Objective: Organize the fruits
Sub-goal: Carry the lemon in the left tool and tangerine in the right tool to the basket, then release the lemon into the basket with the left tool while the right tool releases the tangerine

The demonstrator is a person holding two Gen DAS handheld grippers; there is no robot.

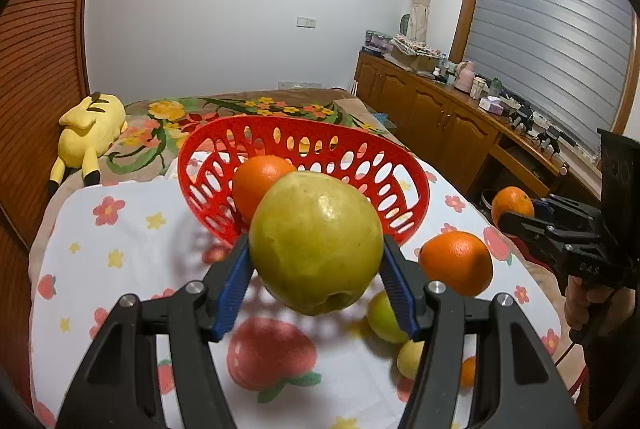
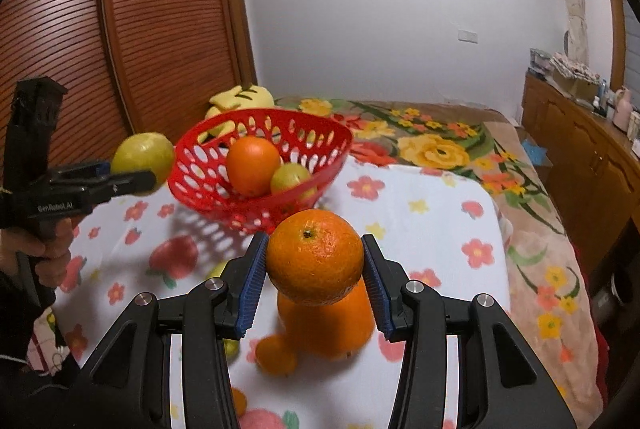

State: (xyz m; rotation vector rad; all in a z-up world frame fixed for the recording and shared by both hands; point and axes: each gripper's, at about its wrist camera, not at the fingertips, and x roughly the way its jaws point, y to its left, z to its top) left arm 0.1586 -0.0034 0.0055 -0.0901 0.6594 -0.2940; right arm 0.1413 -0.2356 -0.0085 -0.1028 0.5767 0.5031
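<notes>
1. Bedroom scene: flowered cloth [image 1: 132, 241] spread over the bed, red basket [image 1: 408, 181] tilted on it, yellow plush toy [image 1: 90, 133] behind near the wooden wall.
2. Your left gripper [image 1: 316, 261] has its jaws clamped on a green guava [image 1: 316, 241], held in the air just in front of the basket.
3. Your right gripper [image 2: 314, 265] has its jaws clamped on an orange [image 2: 316, 257], also lifted clear of the cloth, near the basket's front rim.
4. Basket contents: one orange [image 2: 252, 165] and one green fruit [image 2: 290, 177].
5. Loose on the cloth: a big orange [image 1: 456, 263], smaller green fruits [image 1: 384, 317] and small oranges [image 2: 276, 353] below the grippers.
</notes>
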